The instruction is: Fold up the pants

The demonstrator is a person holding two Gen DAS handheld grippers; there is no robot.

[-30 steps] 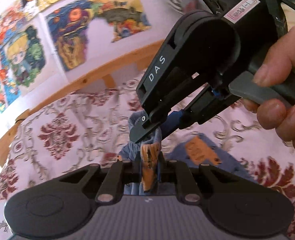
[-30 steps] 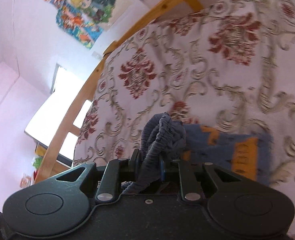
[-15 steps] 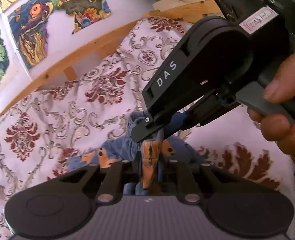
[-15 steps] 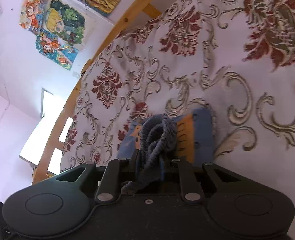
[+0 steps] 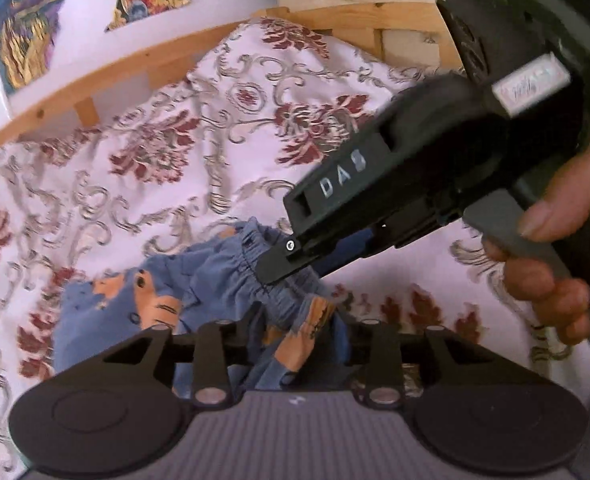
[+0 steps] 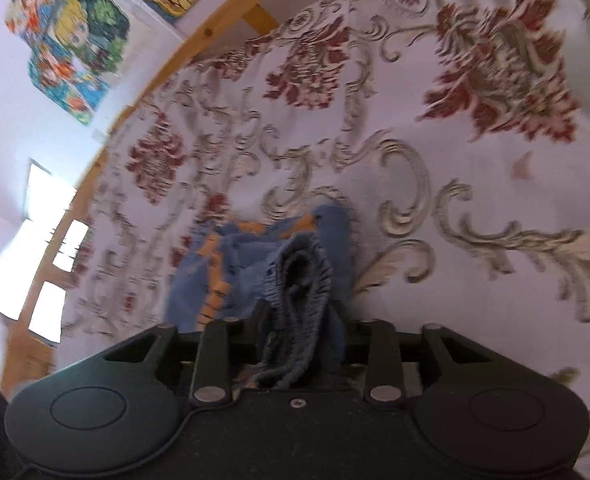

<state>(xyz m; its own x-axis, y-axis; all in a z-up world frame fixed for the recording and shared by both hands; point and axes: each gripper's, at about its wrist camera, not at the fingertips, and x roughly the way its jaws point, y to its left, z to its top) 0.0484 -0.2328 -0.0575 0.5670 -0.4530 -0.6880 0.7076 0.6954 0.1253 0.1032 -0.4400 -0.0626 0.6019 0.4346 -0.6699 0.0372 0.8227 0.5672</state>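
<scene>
Lowered; pants (image 5: 231,280) apparently pinched inside both jaws.

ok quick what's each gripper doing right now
Left gripper: shut on the pants, pinching orange-and-blue fabric.
Right gripper: shut on the pants, gripping the elastic waistband.

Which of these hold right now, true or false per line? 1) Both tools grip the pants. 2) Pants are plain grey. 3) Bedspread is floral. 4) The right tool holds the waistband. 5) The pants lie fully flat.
1) True: left tool and right tool each clamp the pants.
2) False: blue with orange print.
3) True: the bedspread has red flowers and scrolls.
4) True: gathered elastic waistband sits between its fingers.
5) False: bunched and lifted at the grips.
</scene>
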